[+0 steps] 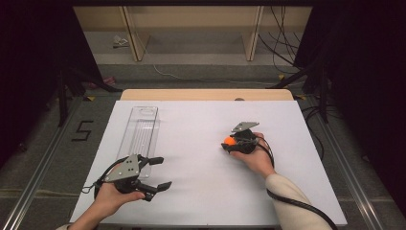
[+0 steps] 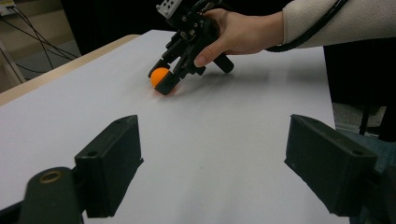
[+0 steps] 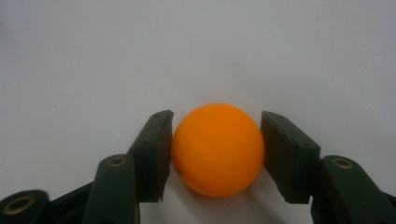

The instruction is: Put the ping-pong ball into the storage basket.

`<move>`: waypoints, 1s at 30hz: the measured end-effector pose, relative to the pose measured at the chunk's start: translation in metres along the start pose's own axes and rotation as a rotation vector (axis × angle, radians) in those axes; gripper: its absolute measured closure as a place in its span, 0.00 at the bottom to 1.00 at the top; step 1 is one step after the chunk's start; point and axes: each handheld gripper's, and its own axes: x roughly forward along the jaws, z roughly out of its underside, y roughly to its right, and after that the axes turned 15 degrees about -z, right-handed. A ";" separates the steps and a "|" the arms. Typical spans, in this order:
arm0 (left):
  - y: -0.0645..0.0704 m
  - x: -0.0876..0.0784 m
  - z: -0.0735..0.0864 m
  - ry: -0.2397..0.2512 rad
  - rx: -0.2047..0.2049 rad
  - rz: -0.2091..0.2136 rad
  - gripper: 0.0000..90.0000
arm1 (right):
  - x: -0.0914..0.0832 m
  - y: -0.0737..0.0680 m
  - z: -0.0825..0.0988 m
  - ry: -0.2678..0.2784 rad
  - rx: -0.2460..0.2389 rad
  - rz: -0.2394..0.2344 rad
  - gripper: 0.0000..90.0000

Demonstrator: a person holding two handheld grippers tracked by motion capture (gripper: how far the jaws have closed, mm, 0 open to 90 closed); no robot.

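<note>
High view: black "5" (image 1: 82,130) on floor; right hand-held gripper (image 1: 230,142) clenched on orange ball (image 1: 229,141); left hand-held gripper (image 1: 158,173) released.

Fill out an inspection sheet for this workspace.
Surface: white table, bare apart from the items below.
Job's things: orange ball on the table; clear plastic tray lies at the far left.
Clutter: nothing seen.
Grippers: right gripper has its jaws pressed on both sides of the ball; left gripper wide open, holding nothing, beside the tray's near end.
Cables: black cable trails from the right gripper along the sleeve.
Surroundings: loose cables on the floor beyond, dark curtains at the sides.
</note>
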 end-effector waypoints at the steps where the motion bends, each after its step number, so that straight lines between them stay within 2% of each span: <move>1: 0.000 0.000 0.000 0.000 0.000 0.000 0.20 | 0.000 0.000 0.000 0.001 -0.001 -0.002 0.56; 8: 0.000 0.000 0.000 -0.001 0.001 0.001 0.20 | -0.001 -0.001 -0.001 0.001 -0.003 -0.005 0.57; 30: 0.000 0.000 0.000 -0.001 0.002 0.002 0.20 | -0.009 -0.008 -0.010 0.053 -0.020 -0.008 0.57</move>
